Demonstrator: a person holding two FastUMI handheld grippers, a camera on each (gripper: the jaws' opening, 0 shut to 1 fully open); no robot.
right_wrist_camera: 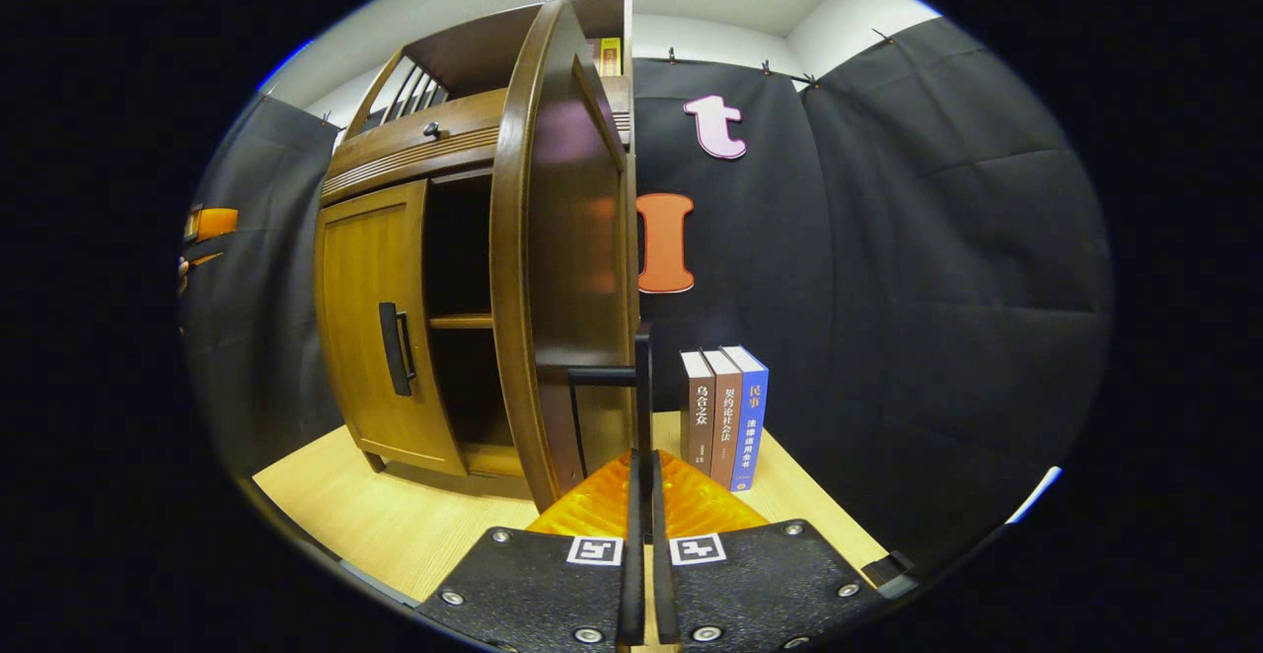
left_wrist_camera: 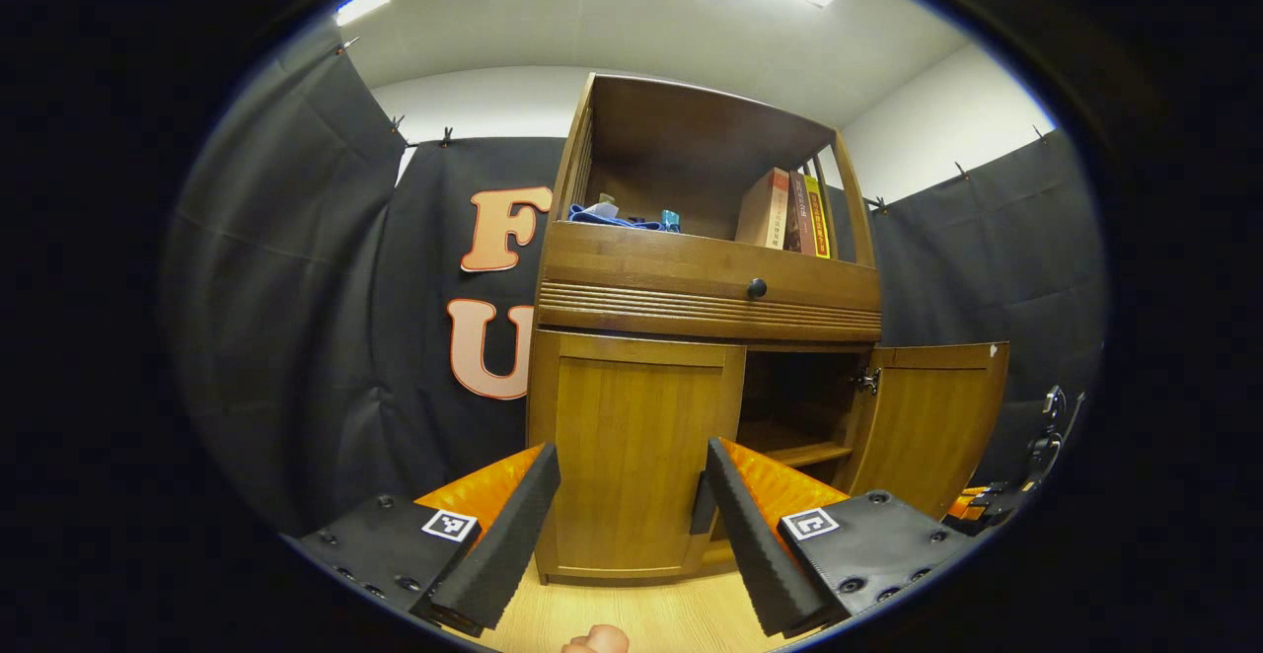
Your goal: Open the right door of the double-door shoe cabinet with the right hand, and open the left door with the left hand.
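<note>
The right door (right_wrist_camera: 553, 268) stood wide open, its handle (right_wrist_camera: 641, 387) pinched in the closed right gripper (right_wrist_camera: 641, 495). The left gripper (left_wrist_camera: 631, 495) was open and empty. The shut left door (left_wrist_camera: 631, 456) stood straight ahead, nearest it.

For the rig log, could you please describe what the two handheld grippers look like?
The left gripper has two orange fingers faced with ribbed black foam pads, on black bolted plates, each bearing a square black-and-white marker. The right gripper matches: ridged orange fingers, black plates with silver screws, and two such markers.
</note>
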